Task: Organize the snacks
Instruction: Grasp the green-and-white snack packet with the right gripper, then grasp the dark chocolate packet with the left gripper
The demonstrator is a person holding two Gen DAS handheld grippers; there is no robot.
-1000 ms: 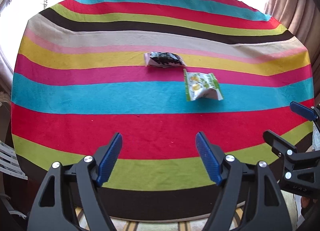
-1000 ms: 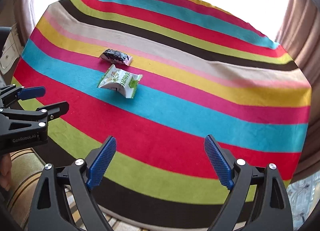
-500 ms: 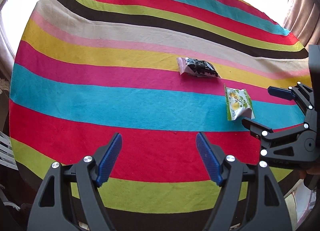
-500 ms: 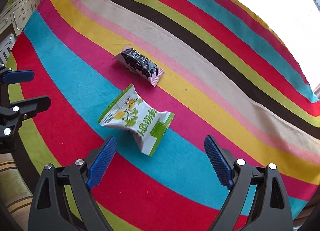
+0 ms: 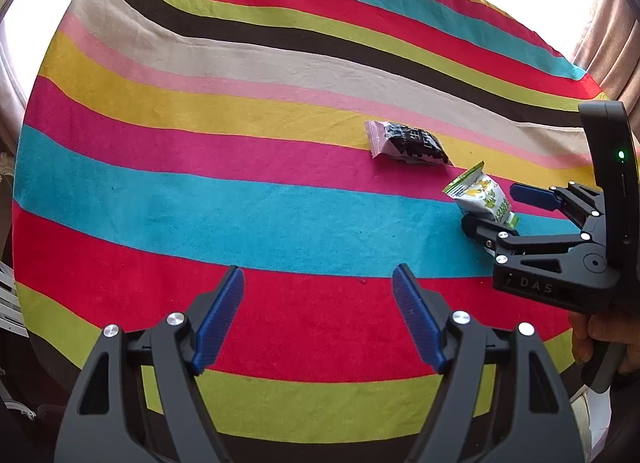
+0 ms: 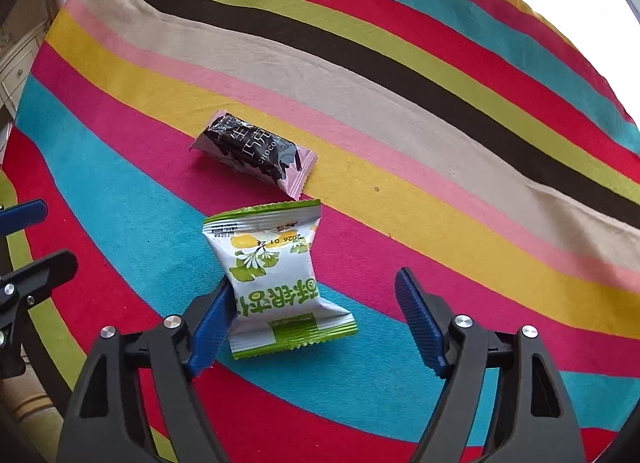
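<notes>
Fingers of the right gripper point(image 6: 314, 323) now straddle the green snack packet point(image 6: 276, 279), well short of it 1 second ago; they are closing, 1 pad touching, not yet clamped. Left gripper point(image 5: 316, 319) hangs apart, empty. Chocolate packet point(image 6: 254, 153) lies just beyond on the striped worktop point(image 6: 440, 111).

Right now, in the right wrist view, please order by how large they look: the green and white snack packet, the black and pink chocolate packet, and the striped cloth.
1. striped cloth, fills nearly the whole view
2. green and white snack packet
3. black and pink chocolate packet

The green packet lies nearer the camera, so their true order is unsure.
</notes>
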